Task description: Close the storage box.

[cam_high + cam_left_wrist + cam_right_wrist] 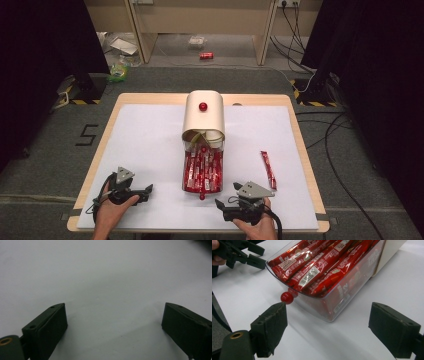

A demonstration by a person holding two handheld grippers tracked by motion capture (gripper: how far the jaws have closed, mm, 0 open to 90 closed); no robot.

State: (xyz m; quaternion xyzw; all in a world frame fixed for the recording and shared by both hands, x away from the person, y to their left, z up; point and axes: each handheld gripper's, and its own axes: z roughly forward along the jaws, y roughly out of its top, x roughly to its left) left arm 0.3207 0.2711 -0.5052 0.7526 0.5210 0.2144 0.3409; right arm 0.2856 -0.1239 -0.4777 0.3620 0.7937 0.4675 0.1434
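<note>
Left gripper [148,189]: jaws spread, over bare white table [105,277].
Right gripper [328,322]: jaws spread, near clear drawer [332,307] of red sachets [312,272], apparently not touching.

Both hands come in from the bottom edge, each w/ a gripper held low near the front of the table. Left gripper [148,189] points right, jaws spread wide, nothing btwn them. Right gripper [218,204] points left, jaws also wide apart & empty. The two are well apart.
</note>
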